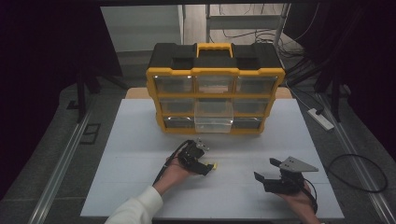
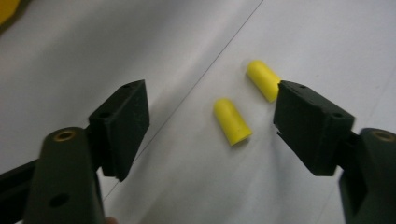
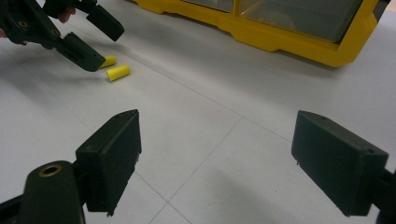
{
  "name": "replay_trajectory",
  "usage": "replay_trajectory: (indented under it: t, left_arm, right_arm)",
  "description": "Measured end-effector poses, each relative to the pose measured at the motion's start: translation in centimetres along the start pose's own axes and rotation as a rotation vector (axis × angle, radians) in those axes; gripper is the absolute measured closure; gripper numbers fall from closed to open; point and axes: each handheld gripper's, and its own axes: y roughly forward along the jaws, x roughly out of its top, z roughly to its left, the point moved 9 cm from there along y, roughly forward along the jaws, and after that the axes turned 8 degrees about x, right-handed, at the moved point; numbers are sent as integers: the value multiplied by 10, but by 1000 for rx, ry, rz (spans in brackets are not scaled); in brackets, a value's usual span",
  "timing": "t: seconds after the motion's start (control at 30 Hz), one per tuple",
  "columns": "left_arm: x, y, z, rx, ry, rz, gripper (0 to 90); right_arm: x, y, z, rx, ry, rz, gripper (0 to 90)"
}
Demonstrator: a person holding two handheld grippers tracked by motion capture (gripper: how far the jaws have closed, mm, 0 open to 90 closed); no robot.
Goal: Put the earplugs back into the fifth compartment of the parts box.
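Observation:
Two yellow foam earplugs lie side by side on the white tabletop [image 1: 135, 154]. In the left gripper view the nearer earplug [image 2: 232, 121] rests free between the jaws, and the farther earplug [image 2: 263, 79] lies at the tip of the right-hand jaw, partly covered by it. My left gripper [image 2: 211, 99] is open and tilted down over them, its pads touching neither. In the high view the left gripper [image 1: 205, 165] sits left of centre with an earplug [image 1: 214, 165] at its tip. My right gripper [image 1: 265, 169] hovers open to the right, nothing between its jaws [image 3: 215, 140].
A yellow and black organizer [image 1: 215, 72] with clear drawers stands at the table's back. Its lower middle drawer [image 1: 213, 119] is pulled out. A white power strip [image 1: 320, 119] and cables lie on the floor to the right. Metal rails run along both sides.

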Motion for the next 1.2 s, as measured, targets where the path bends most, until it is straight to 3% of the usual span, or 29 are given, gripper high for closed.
replay_trajectory:
  t: [0.27,0.4,0.47,0.57,0.77,1.2]
  left_arm:
    - [-2,2,-1,6,11,17,462]
    - [-2,-1,-1,-10,26,19,626]
    - [-2,-2,-5,-38,36,19,713]
    - [-2,-2,-6,-42,47,15,783]
    - [-1,-5,-8,-54,43,-7,796]
    - [3,-35,-9,-70,5,-129,795]
  right_arm:
    - [1,-4,-4,-10,7,-11,168]
    - [1,-3,-4,-10,5,-8,168]
    - [0,-2,-3,-10,-1,-5,168]
    - [0,-2,-2,-12,-2,-3,168]
    - [0,-2,-2,-13,-1,-1,168]
    - [-1,-2,-2,-14,-7,5,168]
